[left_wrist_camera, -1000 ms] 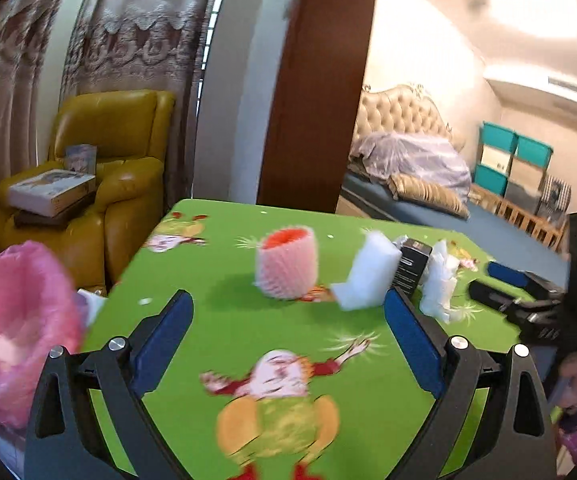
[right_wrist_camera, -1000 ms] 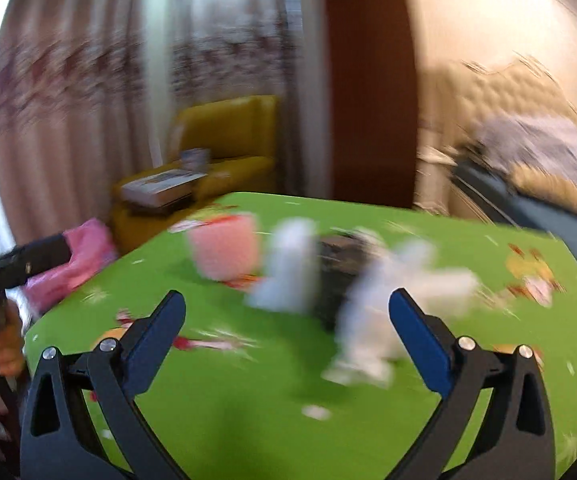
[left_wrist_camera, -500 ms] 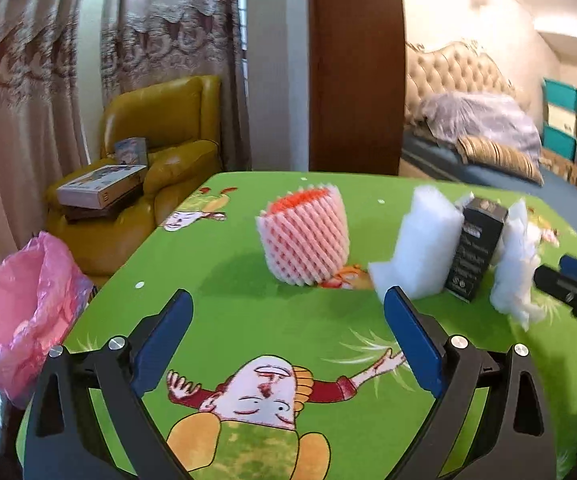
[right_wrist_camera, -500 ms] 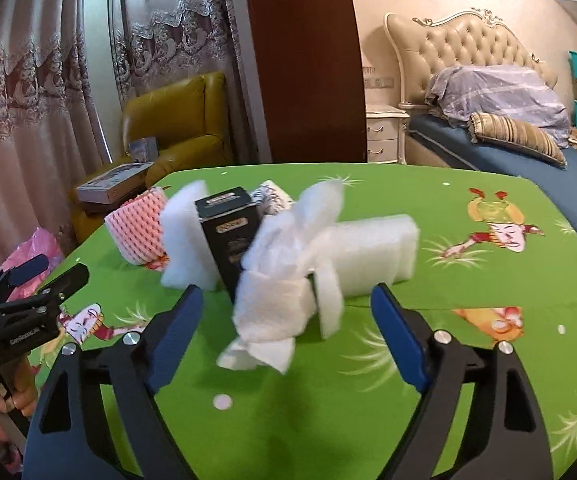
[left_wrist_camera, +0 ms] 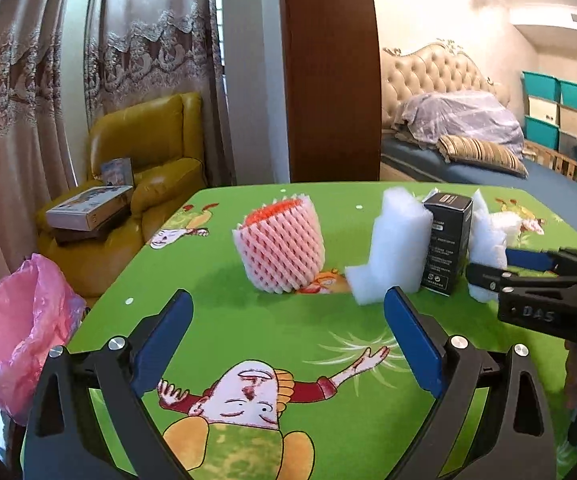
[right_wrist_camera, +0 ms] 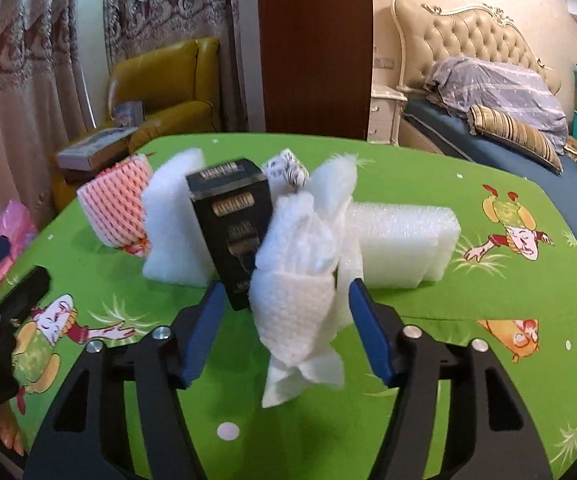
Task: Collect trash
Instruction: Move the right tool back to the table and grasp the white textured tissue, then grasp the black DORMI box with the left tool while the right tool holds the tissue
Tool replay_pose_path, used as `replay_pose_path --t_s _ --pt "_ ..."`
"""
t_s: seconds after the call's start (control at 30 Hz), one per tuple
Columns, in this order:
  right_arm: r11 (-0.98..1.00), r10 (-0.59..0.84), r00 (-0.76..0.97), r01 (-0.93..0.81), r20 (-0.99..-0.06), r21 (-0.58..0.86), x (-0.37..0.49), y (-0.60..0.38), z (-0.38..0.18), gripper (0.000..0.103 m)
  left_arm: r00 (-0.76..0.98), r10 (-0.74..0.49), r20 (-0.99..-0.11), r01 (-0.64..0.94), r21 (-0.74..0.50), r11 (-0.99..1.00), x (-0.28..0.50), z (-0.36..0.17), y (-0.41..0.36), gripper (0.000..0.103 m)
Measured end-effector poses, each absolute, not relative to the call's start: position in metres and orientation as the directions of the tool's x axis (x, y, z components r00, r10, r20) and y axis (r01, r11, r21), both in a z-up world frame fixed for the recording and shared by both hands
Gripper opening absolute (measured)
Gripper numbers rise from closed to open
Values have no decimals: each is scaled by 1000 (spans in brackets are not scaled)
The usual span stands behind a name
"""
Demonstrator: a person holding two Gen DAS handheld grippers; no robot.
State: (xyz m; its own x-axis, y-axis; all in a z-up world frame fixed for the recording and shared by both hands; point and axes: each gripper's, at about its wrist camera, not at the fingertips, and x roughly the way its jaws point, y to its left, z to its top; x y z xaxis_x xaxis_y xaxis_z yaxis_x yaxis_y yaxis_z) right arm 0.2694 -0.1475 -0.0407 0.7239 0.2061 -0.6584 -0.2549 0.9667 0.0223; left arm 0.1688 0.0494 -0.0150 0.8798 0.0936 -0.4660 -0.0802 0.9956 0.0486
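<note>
Trash is lined up across the middle of a green cartoon-print table [left_wrist_camera: 248, 320]. From the left wrist view: a pink foam fruit net [left_wrist_camera: 282, 246] stands upright on the left, then a white foam piece [left_wrist_camera: 392, 256], with a black box [left_wrist_camera: 446, 244] upright just to its right and touching it, and a crumpled paper towel [right_wrist_camera: 302, 280] further right again. From the right wrist view, a longer white foam block [right_wrist_camera: 404, 240] lies flat on the right, behind the towel.

The right gripper [right_wrist_camera: 284, 312] is closing, with its blue pads on either side of the paper towel's lower half. There are gaps at both pads, so it isn't squeezing the towel yet. The towel stands up off the table, right against the black box.

The left gripper [left_wrist_camera: 288, 336] hangs over the near part of the table with its jaws spread wide and nothing between them, pointing roughly at the fruit net, which is well beyond its tips.

A pink trash bag [left_wrist_camera: 16, 340] sits off the table's near-left edge, mouth open. A yellow armchair [left_wrist_camera: 144, 168] with boxes on it stands behind it, and a bed [right_wrist_camera: 488, 92] is on the far right.
</note>
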Motion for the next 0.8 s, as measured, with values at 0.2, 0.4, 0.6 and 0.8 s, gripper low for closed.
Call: replay_pose_path --t_s 0.2,0.4,0.6,0.8 --pt "971 194 742 -239 -642 17 261 -155 -37 33 880 92 -466 -76 52 996 169 -15 49 90" --pt "972 204 783 -236 -587 24 226 -176 -23 30 881 104 -462 -56 116 992 170 -17 35 90" --pt "987 146 836 -161 -529 17 197 -213 -12 30 876 108 -471 -40 152 988 173 -19 29 90" --pt "997 79 838 -77 -540 28 196 -244 -19 30 869 -9 -495 54 77 996 173 -17 23 90"
